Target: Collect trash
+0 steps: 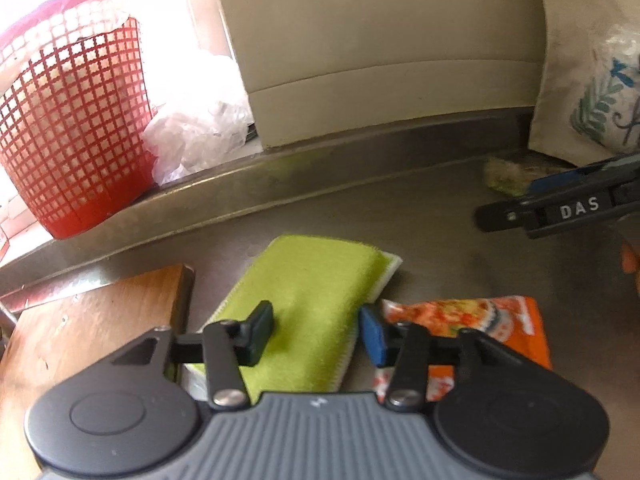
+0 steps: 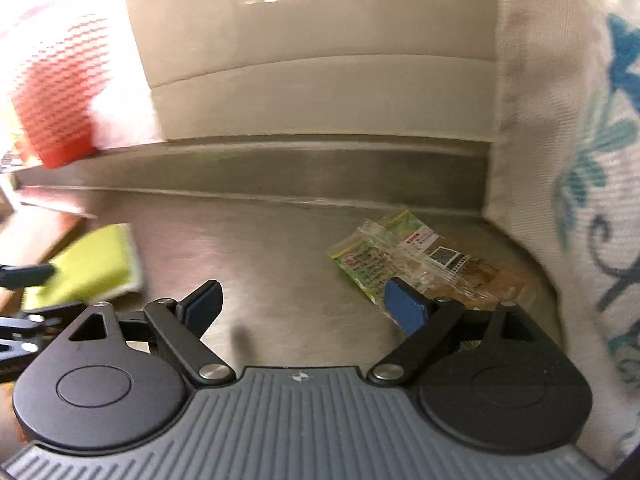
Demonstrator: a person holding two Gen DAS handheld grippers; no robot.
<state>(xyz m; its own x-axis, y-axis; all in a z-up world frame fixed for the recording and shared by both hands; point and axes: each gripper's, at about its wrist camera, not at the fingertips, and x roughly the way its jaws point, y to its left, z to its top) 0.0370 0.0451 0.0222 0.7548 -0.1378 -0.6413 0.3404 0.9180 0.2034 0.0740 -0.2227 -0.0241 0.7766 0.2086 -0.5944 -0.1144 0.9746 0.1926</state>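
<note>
Against the raised back edge of the steel table (image 1: 420, 216) stood a red mesh basket (image 1: 72, 128), lined with thin plastic and, by my judgement, the bin meant for the rubbish. Nearer than the basket lay a green sponge (image 1: 304, 300), probably left out for wiping, beside a wooden board (image 1: 92, 320). Touching the sponge's right side was an orange snack wrapper (image 1: 496, 320). The left gripper (image 1: 316, 332) straddled the sponge with fingers (image 1: 260, 332) at a middling gap, pressing nothing. Far right of the basket, by a patterned cloth (image 2: 580, 160), a clear packet (image 2: 408, 256) carried small red print and a square code, too fine to read. The right gripper (image 2: 308, 304) hung wide and empty, marked DAS
</note>
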